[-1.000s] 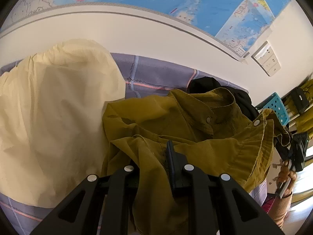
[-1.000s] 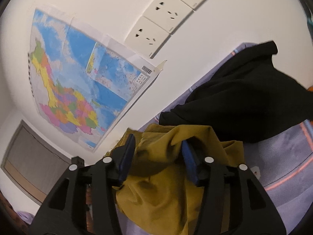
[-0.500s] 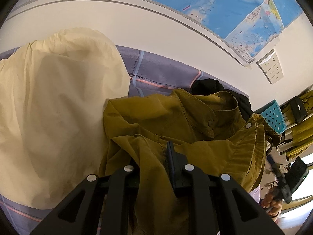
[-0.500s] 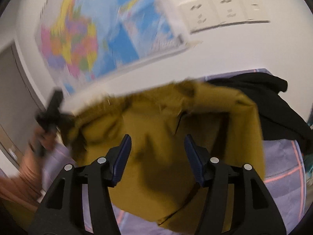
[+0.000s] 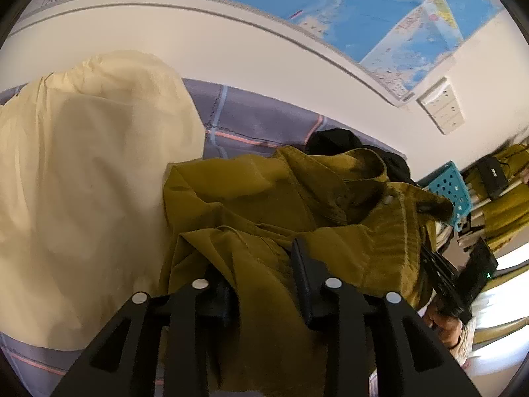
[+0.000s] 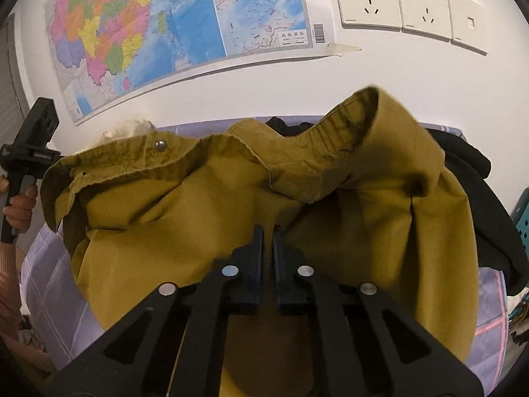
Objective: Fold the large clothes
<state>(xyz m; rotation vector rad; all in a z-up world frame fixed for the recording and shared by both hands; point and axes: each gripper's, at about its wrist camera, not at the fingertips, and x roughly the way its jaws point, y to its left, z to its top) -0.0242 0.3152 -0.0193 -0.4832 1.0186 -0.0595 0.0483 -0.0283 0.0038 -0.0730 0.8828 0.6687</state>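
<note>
An olive-green pair of trousers [image 5: 264,205] with a snap button lies bunched on a purple checked bed sheet [image 5: 251,122]. My left gripper [image 5: 261,284] is shut on a thick fold of the trousers, the cloth draped over its left finger. In the right wrist view the trousers [image 6: 205,211] hang spread, waistband up, and my right gripper [image 6: 267,241] is shut on the cloth below the waistband. The left gripper [image 6: 29,152] shows there at the far left, held in a hand.
A cream garment [image 5: 82,182] lies on the left of the bed. A black garment [image 6: 479,211] lies at the right behind the trousers. A wall with a map [image 6: 165,23] and sockets [image 6: 393,0] stands behind. A blue basket [image 5: 449,188] is at the right.
My right gripper has closed from wide open onto the trousers and swung to face the wall squarely, with the cloth spread out. The left gripper keeps its hold, little moved.
</note>
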